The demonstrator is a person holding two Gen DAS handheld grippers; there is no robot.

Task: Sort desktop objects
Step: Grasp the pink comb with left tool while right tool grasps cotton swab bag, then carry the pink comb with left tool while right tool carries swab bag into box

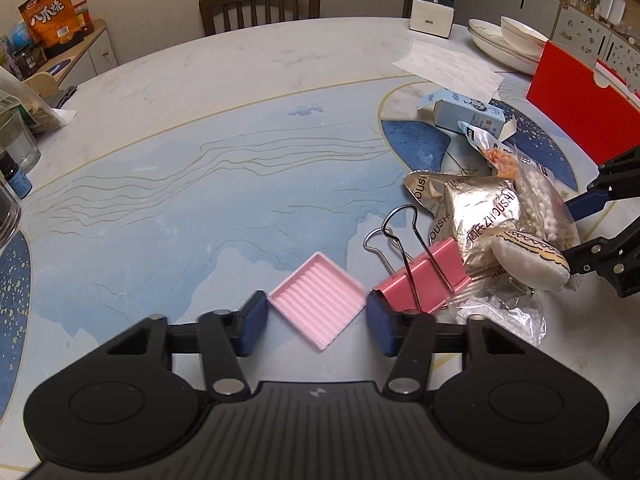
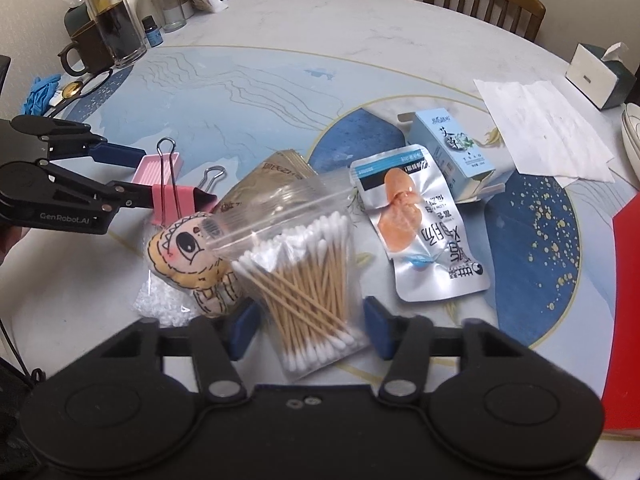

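My left gripper (image 1: 316,322) is open, its blue pads on either side of a pink square ribbed tray (image 1: 317,305) that lies flat on the table. A pink binder clip (image 1: 420,276) lies just right of it, against gold foil packets (image 1: 476,208) and a small plush toy (image 1: 528,266). My right gripper (image 2: 310,330) is open around a clear zip bag of cotton swabs (image 2: 308,280). The plush toy (image 2: 192,256) sits left of the bag, and a silver snack packet (image 2: 420,224) and a light blue carton (image 2: 448,148) lie to its right. The left gripper (image 2: 136,176) also shows in the right wrist view.
A red folder (image 1: 576,108) stands at the right edge. White bowls (image 1: 508,40), a tissue box (image 1: 434,10) and a paper sheet (image 1: 448,64) are at the far right. Jars, a mug (image 2: 86,50) and a small bottle (image 2: 153,32) crowd the left side. A chair (image 1: 260,4) stands beyond.
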